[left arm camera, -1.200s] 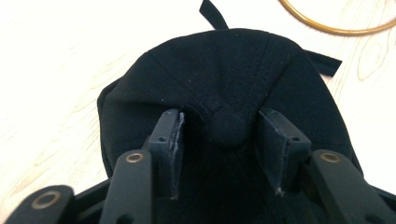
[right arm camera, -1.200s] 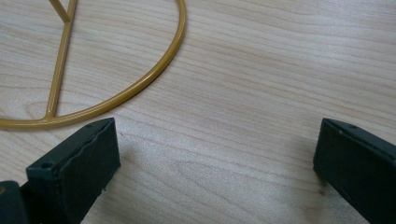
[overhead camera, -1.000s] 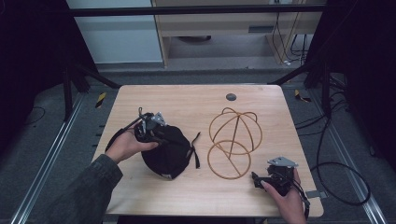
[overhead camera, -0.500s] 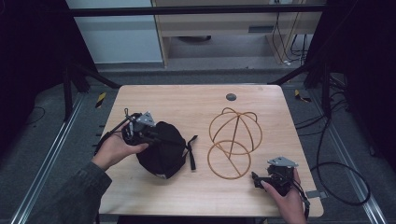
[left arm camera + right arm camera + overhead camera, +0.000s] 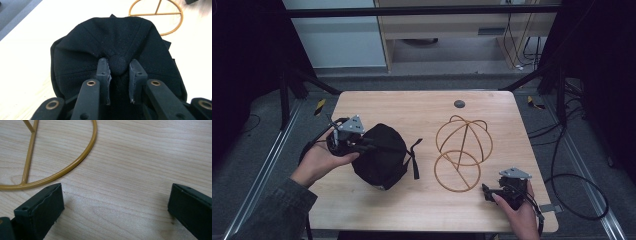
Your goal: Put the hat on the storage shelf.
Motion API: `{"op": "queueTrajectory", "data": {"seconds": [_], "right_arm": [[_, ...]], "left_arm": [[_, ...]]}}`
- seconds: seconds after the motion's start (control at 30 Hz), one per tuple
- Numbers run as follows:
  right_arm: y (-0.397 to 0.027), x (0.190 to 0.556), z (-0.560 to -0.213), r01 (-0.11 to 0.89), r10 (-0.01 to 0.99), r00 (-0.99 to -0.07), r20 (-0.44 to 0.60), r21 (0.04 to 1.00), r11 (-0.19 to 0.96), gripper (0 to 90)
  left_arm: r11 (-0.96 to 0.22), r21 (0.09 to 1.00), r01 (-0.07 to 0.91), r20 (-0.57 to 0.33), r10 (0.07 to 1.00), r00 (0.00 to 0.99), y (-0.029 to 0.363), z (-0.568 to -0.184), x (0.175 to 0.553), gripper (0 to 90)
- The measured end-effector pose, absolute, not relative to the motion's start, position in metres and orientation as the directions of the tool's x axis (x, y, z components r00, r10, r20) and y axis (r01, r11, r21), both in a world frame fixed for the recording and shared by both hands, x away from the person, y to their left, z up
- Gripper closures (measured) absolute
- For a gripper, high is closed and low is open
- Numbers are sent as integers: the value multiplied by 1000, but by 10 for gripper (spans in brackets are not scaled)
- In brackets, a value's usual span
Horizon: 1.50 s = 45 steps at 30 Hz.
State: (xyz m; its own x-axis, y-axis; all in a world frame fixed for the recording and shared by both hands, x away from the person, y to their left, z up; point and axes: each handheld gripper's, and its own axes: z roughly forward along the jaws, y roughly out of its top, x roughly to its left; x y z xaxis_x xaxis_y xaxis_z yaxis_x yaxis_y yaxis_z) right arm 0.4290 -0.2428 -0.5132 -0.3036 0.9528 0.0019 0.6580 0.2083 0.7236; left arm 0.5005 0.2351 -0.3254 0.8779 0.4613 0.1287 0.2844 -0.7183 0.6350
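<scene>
Your left gripper [image 5: 119,72] has its fingers [image 5: 103,72] clenched on the crown of the black cap [image 5: 117,47]: the two pads pinch the fabric on either side of the cap's top button [image 5: 117,64], and the cloth puckers into folds that run toward the pinch. Over the past second those jaws were closing on that fabric and have now come fully together on it. In the high view your left gripper [image 5: 362,146] sits at the left side of the wooden table [image 5: 412,107], grey three-cornered plate up, with your left hand [image 5: 319,162] under it; the black cap [image 5: 384,160] bulges to the right of it, lower edge near the tabletop, and its strap [image 5: 414,160] hangs loose on the side toward the stand. Whether the cap's lower edge touches the wood cannot be told.

The gold wire stand [image 5: 460,152], a domed cage over a round base ring, stands just to the right of the cap, apart from it.

Your right gripper [image 5: 486,192] rests near the table's front right corner, just beside the base ring. In the right gripper view its jaws stand wide apart over bare wood, nothing between them, and the gold ring's curve [image 5: 75,162] passes close to one jaw without touching it.

A small dark disc [image 5: 459,104] lies near the far edge.
</scene>
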Motion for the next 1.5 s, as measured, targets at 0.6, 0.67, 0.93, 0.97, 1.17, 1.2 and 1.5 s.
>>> {"op": "queueTrajectory", "data": {"seconds": [0.6, 0.67, 0.93, 0.97, 1.17, 1.2, 1.5], "right_arm": [[-243, 429, -513, 658, 953, -305, 2, 723, 209, 6], [-243, 429, -513, 658, 953, -305, 2, 724, 209, 5], [-243, 429, -513, 658, 953, -304, 2, 724, 209, 5], [-243, 429, -513, 658, 953, -304, 2, 724, 209, 5], [-243, 429, -513, 658, 953, -304, 2, 723, 209, 5], [-243, 429, -513, 658, 953, -304, 2, 723, 208, 5], [-242, 429, -513, 659, 954, -301, 2, 724, 206, 5]], "left_arm": [[-724, 660, 201, 217, 440, 872, 230, -275, 473, 740], [-727, 660, 190, 227, 434, 872, 227, -268, 471, 739], [-725, 673, 148, 255, 415, 873, 222, -243, 459, 739], [-725, 673, 148, 255, 415, 873, 222, -243, 459, 740], [-719, 685, 119, 270, 403, 875, 217, -226, 448, 739], [-723, 682, 108, 282, 397, 873, 215, -221, 444, 739], [-712, 699, 68, 317, 394, 863, 210, -192, 431, 739]]}}
